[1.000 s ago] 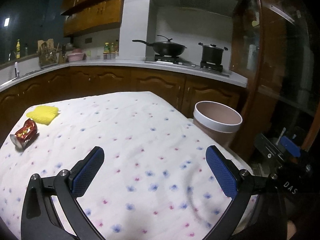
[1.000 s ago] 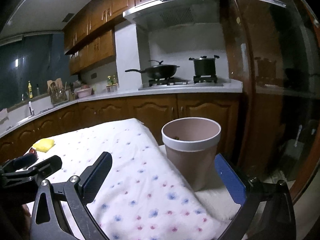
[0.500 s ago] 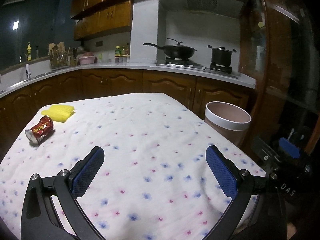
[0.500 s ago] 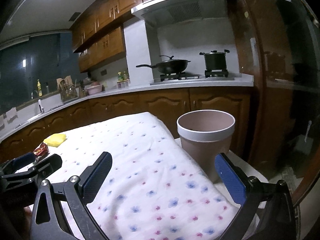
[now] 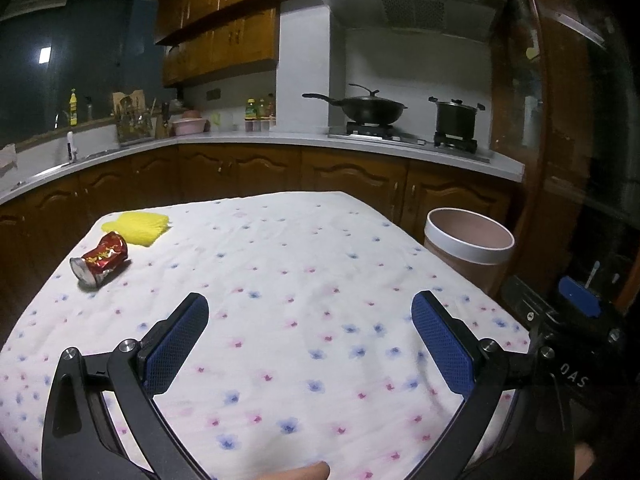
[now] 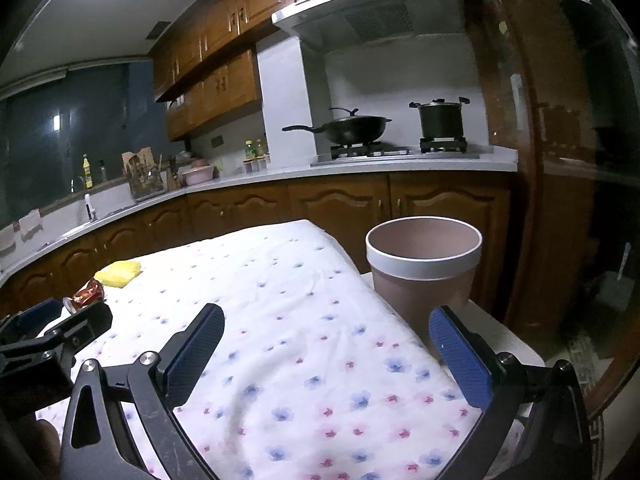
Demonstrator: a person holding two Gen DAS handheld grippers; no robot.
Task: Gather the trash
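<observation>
A crushed red can (image 5: 101,260) lies on its side at the far left of the flowered tablecloth (image 5: 304,280), with a yellow cloth (image 5: 138,226) just behind it. Both show small in the right wrist view, the can (image 6: 86,294) and the yellow cloth (image 6: 119,273). A pink bin with a white rim (image 5: 468,246) stands beside the table's right edge; it looms close in the right wrist view (image 6: 424,270). My left gripper (image 5: 308,344) hovers open over the near middle of the table, empty. My right gripper (image 6: 326,354) is open and empty, its right finger in front of the bin.
A kitchen counter (image 5: 280,142) with wooden cabinets wraps behind the table, carrying a wok (image 5: 370,106), a pot (image 5: 456,118), bottles and a utensil rack. A dark glass door (image 5: 580,160) stands at the right. A fingertip (image 5: 304,472) shows at the bottom edge.
Both views have tilted up and pulled back a little; the can, yellow cloth and bin sit more toward the middle of the views. Both grippers stay open and empty.
</observation>
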